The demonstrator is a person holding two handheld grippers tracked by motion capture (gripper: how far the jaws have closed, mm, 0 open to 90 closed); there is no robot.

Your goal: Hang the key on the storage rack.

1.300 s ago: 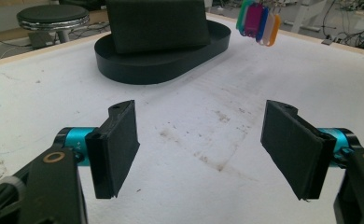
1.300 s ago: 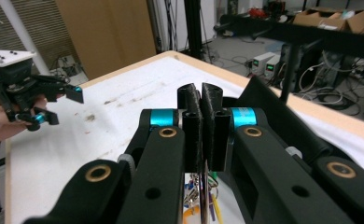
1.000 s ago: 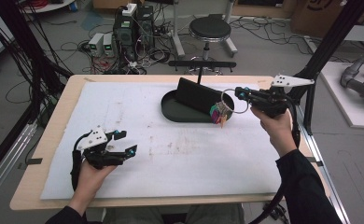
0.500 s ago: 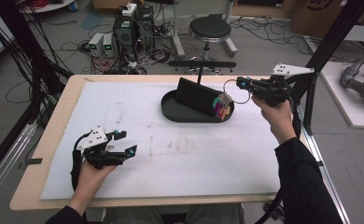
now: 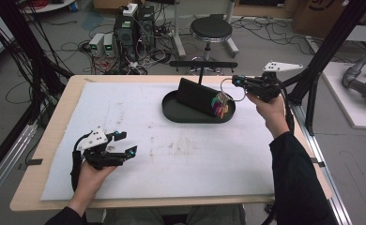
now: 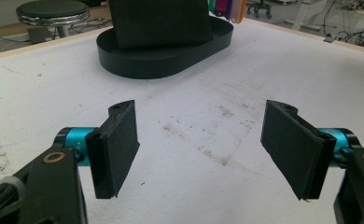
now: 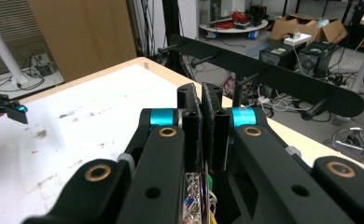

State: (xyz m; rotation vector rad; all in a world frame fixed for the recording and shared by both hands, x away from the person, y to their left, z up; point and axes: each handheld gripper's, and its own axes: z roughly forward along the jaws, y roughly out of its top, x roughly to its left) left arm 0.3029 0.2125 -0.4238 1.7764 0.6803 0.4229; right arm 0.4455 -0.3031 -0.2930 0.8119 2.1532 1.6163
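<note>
My right gripper [image 5: 238, 81] is raised over the table's far right, shut on a silver key ring [image 5: 232, 90]. Colourful tags [image 5: 220, 106] dangle from the ring over the right end of a black oval tray [image 5: 181, 115]. An upright black block [image 5: 195, 95] stands in that tray. In the right gripper view the jaws [image 7: 202, 100] are pressed together, with ring metal and tags [image 7: 196, 196] showing below them. My left gripper [image 5: 123, 144] rests open at the near left, nothing between its pads [image 6: 201, 149]. It faces the tray [image 6: 124, 65], the block [image 6: 159, 21] and the tags [image 6: 227, 7].
A black bar with pegs [image 5: 203, 64] stands on a post just behind the table's far edge, close ahead of the right jaws [image 7: 273, 74]. A white mat [image 5: 171, 154] covers the table. A stool [image 5: 211, 28] and cables lie beyond.
My right gripper has lifted and drifted toward the far edge with the key ring, so the tags hang higher over the tray. The left gripper has stayed put.
</note>
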